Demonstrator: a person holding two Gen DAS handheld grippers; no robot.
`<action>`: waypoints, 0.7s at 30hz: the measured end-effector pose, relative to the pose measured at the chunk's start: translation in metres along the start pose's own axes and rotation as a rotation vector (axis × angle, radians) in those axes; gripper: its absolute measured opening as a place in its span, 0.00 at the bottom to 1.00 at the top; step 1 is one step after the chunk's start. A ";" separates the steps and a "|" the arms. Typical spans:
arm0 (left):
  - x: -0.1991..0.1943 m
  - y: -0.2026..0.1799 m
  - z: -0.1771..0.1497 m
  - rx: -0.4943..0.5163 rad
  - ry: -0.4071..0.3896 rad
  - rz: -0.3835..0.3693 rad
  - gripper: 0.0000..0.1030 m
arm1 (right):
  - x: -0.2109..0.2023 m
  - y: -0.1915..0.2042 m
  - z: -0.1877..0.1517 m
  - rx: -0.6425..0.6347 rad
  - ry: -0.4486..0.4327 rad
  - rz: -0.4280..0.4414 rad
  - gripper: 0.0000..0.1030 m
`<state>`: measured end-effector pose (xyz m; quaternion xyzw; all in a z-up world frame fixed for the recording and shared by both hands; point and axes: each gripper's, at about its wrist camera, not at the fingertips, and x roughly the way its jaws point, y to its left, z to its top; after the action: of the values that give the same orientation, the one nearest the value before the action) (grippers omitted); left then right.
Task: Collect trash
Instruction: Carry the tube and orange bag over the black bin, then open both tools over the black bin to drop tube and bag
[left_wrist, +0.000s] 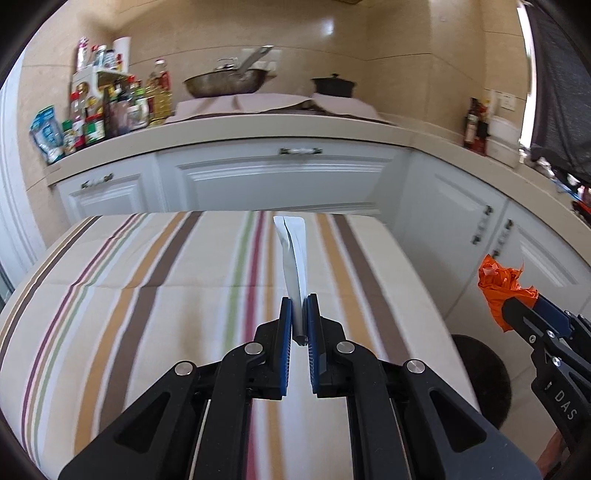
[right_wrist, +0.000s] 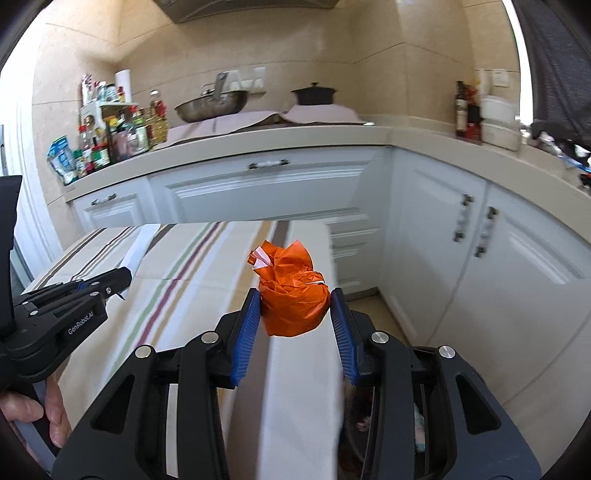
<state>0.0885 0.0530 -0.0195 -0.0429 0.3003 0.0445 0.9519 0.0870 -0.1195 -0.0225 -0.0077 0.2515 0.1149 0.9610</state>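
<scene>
My left gripper is shut on a flat silver-white wrapper, which sticks up and forward over the striped tablecloth. My right gripper is shut on a crumpled orange wrapper ball, held above the cloth's right edge. In the left wrist view the right gripper shows at the right with the orange ball. In the right wrist view the left gripper is at the left with its white wrapper, a hand below it.
A dark round bin stands on the floor right of the table; its contents show under my right gripper. White cabinets and a counter with bottles, a wok and a black pot lie beyond.
</scene>
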 end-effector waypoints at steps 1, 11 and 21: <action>-0.002 -0.009 -0.001 0.015 -0.003 -0.015 0.08 | -0.006 -0.008 -0.002 0.007 -0.007 -0.021 0.37; -0.006 -0.089 -0.014 0.124 0.011 -0.136 0.09 | -0.038 -0.089 -0.022 0.116 -0.023 -0.161 0.37; 0.016 -0.157 -0.031 0.222 0.070 -0.217 0.09 | -0.036 -0.148 -0.042 0.196 0.008 -0.241 0.37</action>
<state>0.1013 -0.1051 -0.0449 0.0289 0.3297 -0.0937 0.9390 0.0698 -0.2745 -0.0485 0.0553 0.2627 -0.0265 0.9629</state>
